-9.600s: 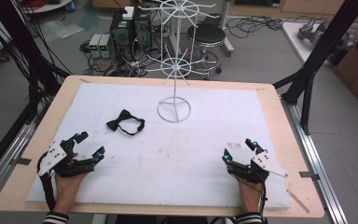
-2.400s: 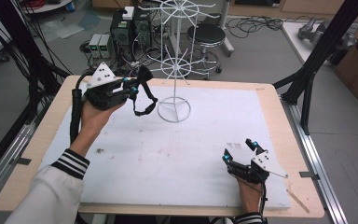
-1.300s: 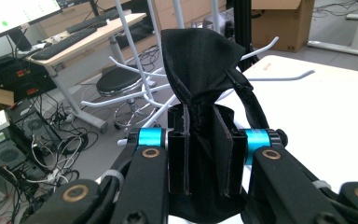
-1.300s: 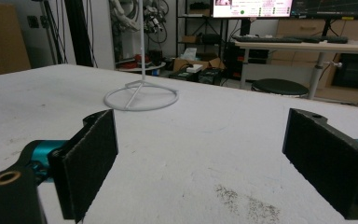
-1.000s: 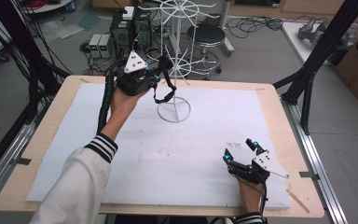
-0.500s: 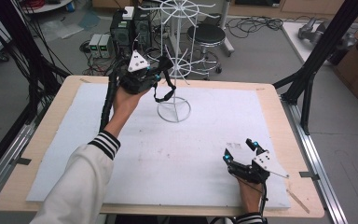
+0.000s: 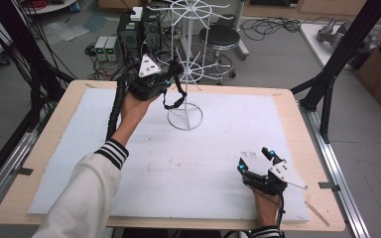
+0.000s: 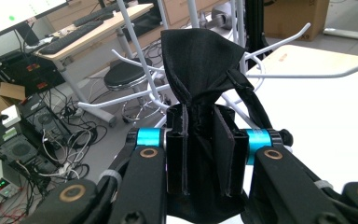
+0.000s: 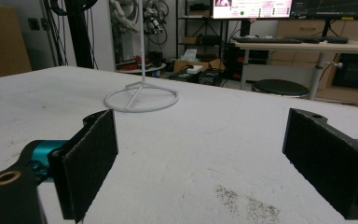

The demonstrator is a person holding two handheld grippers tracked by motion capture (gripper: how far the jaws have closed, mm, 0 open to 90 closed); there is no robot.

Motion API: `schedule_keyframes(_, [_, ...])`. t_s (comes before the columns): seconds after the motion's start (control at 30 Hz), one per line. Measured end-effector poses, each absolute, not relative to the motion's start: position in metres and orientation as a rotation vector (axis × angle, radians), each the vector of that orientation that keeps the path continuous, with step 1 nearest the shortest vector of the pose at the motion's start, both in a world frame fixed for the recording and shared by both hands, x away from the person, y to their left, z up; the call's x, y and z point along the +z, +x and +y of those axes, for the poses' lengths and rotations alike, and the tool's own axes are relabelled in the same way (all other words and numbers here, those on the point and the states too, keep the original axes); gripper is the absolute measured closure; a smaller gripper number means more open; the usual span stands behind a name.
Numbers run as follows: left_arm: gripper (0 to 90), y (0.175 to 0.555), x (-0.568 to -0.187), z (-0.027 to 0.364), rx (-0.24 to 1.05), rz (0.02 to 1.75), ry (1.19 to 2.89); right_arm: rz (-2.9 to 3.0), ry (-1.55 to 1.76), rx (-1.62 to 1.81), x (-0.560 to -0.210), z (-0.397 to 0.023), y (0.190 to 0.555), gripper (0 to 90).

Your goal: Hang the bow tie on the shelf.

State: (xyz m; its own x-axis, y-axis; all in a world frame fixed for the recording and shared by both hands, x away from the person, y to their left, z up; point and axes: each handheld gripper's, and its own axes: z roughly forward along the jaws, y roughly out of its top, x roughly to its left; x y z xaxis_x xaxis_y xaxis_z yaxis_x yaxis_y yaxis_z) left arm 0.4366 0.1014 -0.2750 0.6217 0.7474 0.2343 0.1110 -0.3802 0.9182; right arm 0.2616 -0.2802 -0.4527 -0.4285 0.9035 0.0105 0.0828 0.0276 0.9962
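A white foam sheet [image 7: 188, 163] covers the wooden table, and I see computers and cables on the lab floor beyond. My left gripper [image 7: 171, 79] is raised at the white wire hanger rack [image 7: 188, 74], its jaws clamped tight on a black bow tie [image 8: 200, 70], whose strap loop hangs beside the rack's prongs. My right gripper [image 7: 258, 161] rests on the sheet near the front right corner, jaws spread wide with nothing between them.
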Motion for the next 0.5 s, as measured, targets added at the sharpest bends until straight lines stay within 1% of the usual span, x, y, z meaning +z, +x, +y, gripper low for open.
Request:
schedule_keyframes(0.27, [67.0, 0.4355, -0.2732, 0.1039, 0.8, 0.708, 1.851, 1.602, 1.021, 1.478, -0.4527, -0.2802, 0.2618, 9.4])
schedule_keyframes(0.5, [66.6, 0.4336, -0.2697, 0.1094, 0.801, 0.713, 1.831, 1.605, 1.022, 1.478, -0.4528, -0.2801, 0.2615, 9.4])
